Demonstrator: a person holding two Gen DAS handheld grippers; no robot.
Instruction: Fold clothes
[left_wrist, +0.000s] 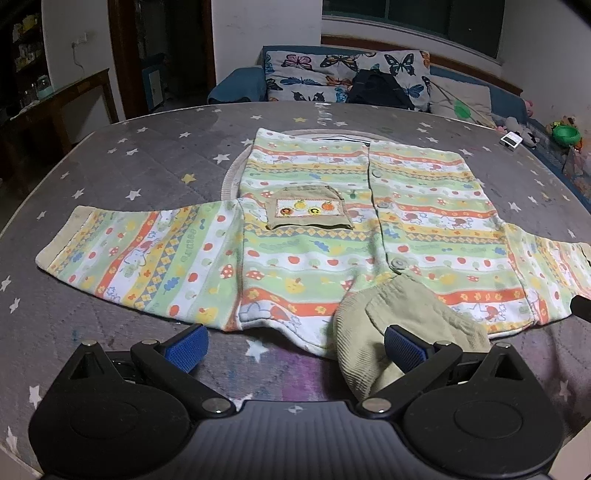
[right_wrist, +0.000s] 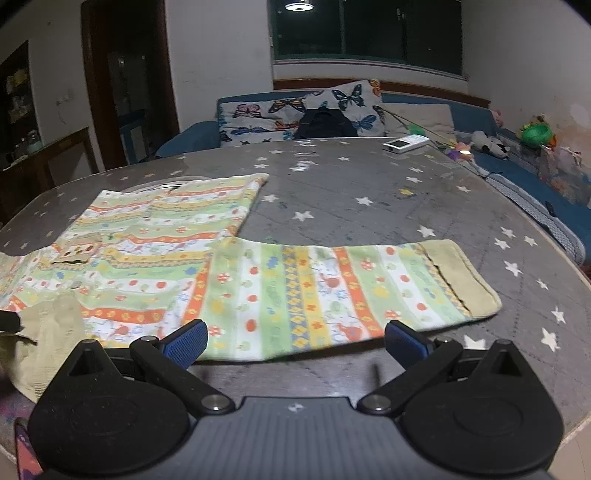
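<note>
1. Left wrist view: my left gripper (left_wrist: 293, 349) hangs low at the near edge of the tabletop (left_wrist: 147, 155), jaws wide apart and holding nothing. The striped jacket (left_wrist: 314, 221) lies flat and face up, buttoned down the front, its hem toward the far side and its hood (left_wrist: 402, 328) bunched at the near edge. My right blue pad (left_wrist: 404, 349) sits over the hood cloth without pinching it. The left sleeve (left_wrist: 140, 254) stretches straight out to the left, cuff well clear of the body. I judge the spread-out lay is there so each part can be turned over a smooth body without wrinkles.

2. Right wrist view: my right gripper (right_wrist: 295, 343) also stands with jaws apart and empty, just at the near edge of the right sleeve (right_wrist: 332, 288), which runs out to the right and ends in its plain cuff (right_wrist: 465, 273). I sit squarely before the sleeve's middle, I think, because a sleeve is best taken along its near edge. The jacket body lies to the left, the hood at the near left corner.

3. No fold shows in either view: both sleeves are out and the body is open to its full width. A remote control (right_wrist: 404, 143) rests far off, well apart from the garment.
</note>
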